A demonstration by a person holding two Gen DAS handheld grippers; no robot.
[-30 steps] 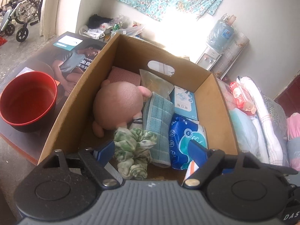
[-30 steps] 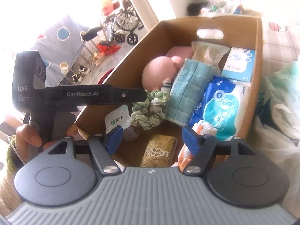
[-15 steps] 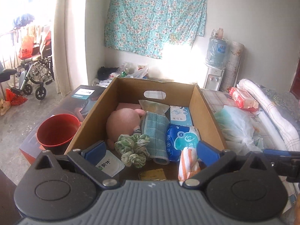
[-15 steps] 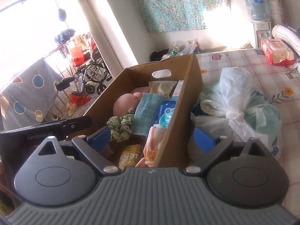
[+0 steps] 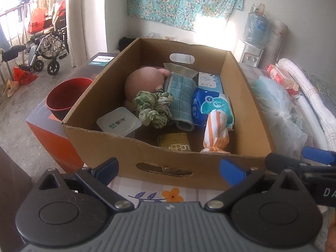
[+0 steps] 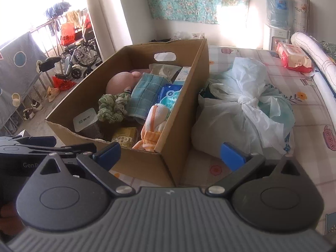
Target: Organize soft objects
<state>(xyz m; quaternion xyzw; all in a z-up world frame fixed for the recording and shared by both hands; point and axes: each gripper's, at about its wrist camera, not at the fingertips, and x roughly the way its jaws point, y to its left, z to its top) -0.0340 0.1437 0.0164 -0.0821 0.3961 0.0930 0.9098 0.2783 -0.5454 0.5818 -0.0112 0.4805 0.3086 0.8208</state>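
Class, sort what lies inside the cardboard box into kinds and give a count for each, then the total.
Cloths: 2, teal cloth, orange-striped towel
Scrunchie: 1, green scrunchie
Plush toy: 1, pink plush
Wipes or mask packs: 2, blue wipes pack, mask box
Other packets: 3, sealed cup, yellow packet, clear pouch
Total: 9

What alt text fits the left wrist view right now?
An open brown cardboard box holds a green fabric scrunchie, a folded teal cloth and an orange-striped rolled towel. The left hand-held gripper sits open and empty before the box's near wall.
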